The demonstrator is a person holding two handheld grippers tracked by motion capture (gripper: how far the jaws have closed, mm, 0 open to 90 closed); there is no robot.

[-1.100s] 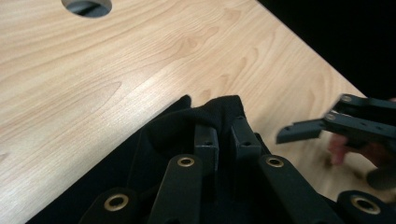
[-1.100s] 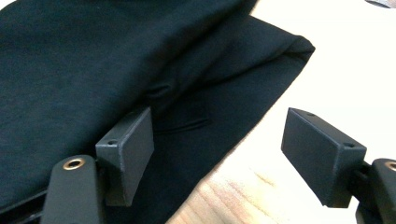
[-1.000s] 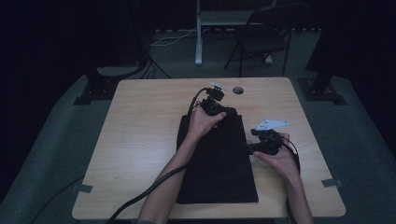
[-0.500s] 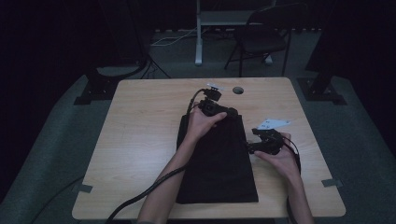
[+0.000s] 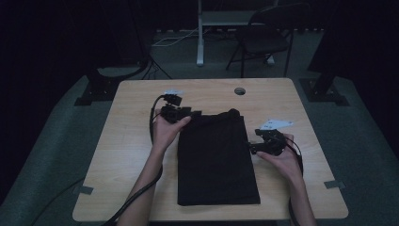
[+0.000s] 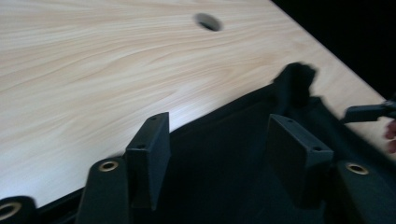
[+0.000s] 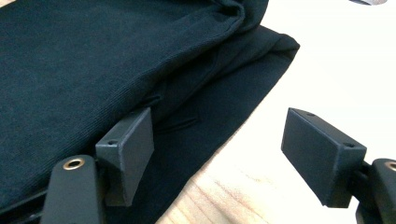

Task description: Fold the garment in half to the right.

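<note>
I have a black folded garment (image 5: 217, 157) lying flat in the middle of the high view, a long dark rectangle on the pale wooden table (image 5: 136, 155). My left gripper (image 5: 181, 112) sits at its upper left corner; its jaws have just been opening and now stand apart, with cloth under and between them but nothing pinched. My right gripper (image 5: 263, 141) rests at the right edge, about halfway down; its jaws are also spread, one over the cloth and one over bare wood, so it holds nothing. I judge the fabric to be soft, light and limp: in the right gripper view its ribbed weave and stacked layers (image 7: 187, 107) sag and overlap, so it should drape and slide apart if lifted by one layer alone. I would take it at a corner or along the folded edge, pinching all layers together, with each gripper on its own corner to keep it from bunching. A small upturned lump of cloth (image 6: 295, 84) at the top edge in the left gripper view might be a collar or a loose corner; it is too blurred to say. The room is dim, so the fold lines are lost in the high view, and I cannot tell what kind of garment it is or how many layers it has.
</note>
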